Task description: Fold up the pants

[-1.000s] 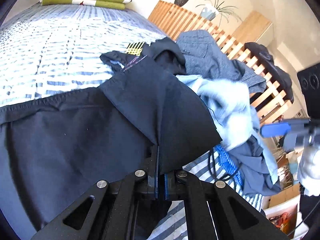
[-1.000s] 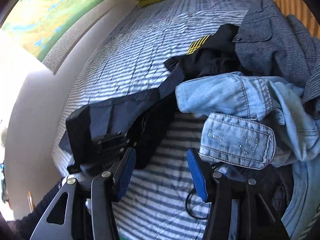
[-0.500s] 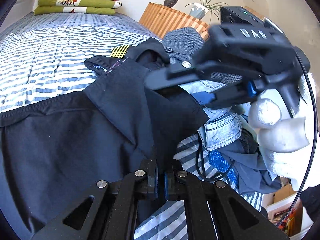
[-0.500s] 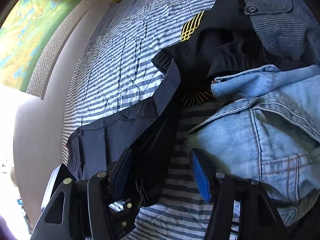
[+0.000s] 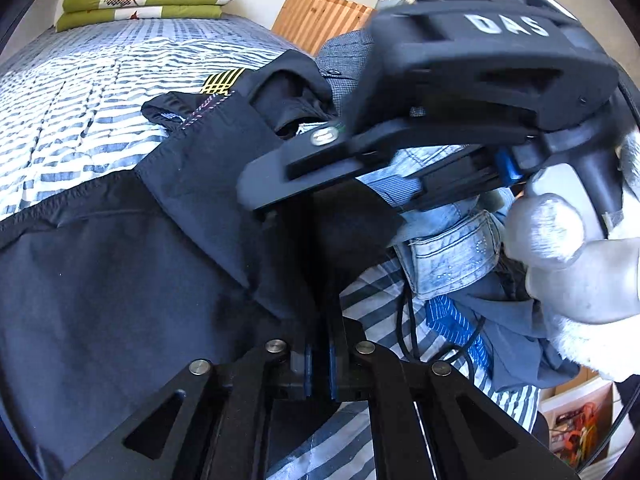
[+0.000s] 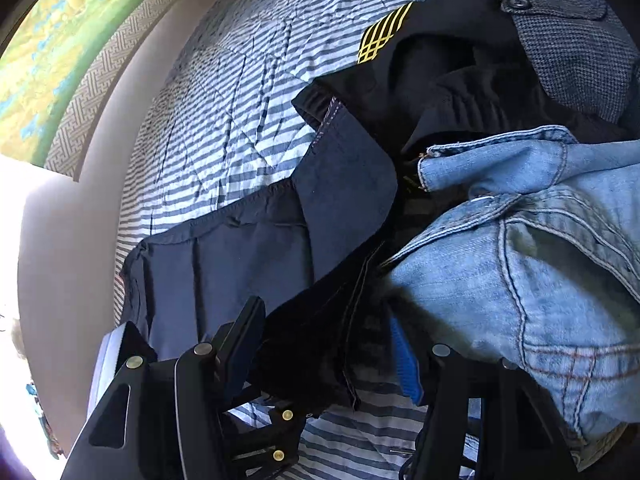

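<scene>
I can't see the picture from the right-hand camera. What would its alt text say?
The right tool stands open around a dark fold of navy pants spread on a striped bedspread. Light-blue jeans lie heaped beside the pants on the right of the picture, with a grey garment and a black one beyond.

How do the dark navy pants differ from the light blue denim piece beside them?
The navy pants are smooth, thin and dark; the denim piece is pale, thick and heavily stitched. The pants lie mostly spread out, the denim crumpled in a heap. Both lie on the striped bedspread.
</scene>
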Demonstrator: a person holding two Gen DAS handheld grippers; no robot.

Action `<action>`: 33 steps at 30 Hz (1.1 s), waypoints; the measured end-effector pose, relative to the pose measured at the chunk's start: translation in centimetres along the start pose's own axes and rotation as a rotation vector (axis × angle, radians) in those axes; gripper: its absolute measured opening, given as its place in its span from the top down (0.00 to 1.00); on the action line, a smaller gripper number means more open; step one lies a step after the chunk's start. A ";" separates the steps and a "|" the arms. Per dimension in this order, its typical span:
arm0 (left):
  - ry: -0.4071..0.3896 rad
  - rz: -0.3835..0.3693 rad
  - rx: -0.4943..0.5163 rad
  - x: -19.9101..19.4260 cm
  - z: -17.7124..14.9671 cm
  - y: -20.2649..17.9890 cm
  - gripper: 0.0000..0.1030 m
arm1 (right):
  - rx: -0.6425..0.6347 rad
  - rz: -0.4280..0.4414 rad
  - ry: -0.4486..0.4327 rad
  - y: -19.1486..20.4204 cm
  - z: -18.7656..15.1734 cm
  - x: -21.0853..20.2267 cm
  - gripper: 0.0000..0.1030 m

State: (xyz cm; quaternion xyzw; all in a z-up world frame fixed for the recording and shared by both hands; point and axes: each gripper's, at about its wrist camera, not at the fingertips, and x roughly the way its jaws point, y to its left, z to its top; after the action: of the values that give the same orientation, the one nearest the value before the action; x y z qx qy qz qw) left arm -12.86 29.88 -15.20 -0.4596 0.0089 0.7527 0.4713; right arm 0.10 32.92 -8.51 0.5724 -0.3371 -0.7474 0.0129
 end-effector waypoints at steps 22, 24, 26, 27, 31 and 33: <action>0.021 0.281 -0.090 -18.3 -5.4 10.1 0.42 | -0.137 -0.107 0.020 -1.4 -1.0 1.2 0.77; 0.030 0.327 -0.123 -19.9 -7.2 12.3 0.43 | -0.174 -0.203 -0.006 -0.5 -1.3 1.5 0.85; 0.058 0.342 -0.160 -20.2 -8.8 14.1 0.43 | -0.193 -0.255 -0.025 0.3 -1.5 1.4 0.95; 0.075 0.345 -0.178 -19.7 -9.6 15.0 0.43 | -0.193 -0.259 -0.042 0.7 -1.5 0.9 0.97; 0.151 0.422 -0.107 -16.1 -11.6 15.9 0.43 | -0.188 -0.286 -0.132 1.9 -1.5 -1.5 0.97; 0.121 0.405 -0.088 -16.6 -10.9 15.1 0.43 | -0.170 -0.269 -0.140 2.8 -1.4 -2.9 0.97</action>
State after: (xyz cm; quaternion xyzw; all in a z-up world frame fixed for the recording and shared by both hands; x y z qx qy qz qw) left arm -13.99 4.98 -16.22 -0.5127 0.0966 0.8029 0.2884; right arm 1.32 31.25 -4.81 0.5559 -0.1929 -0.8062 -0.0622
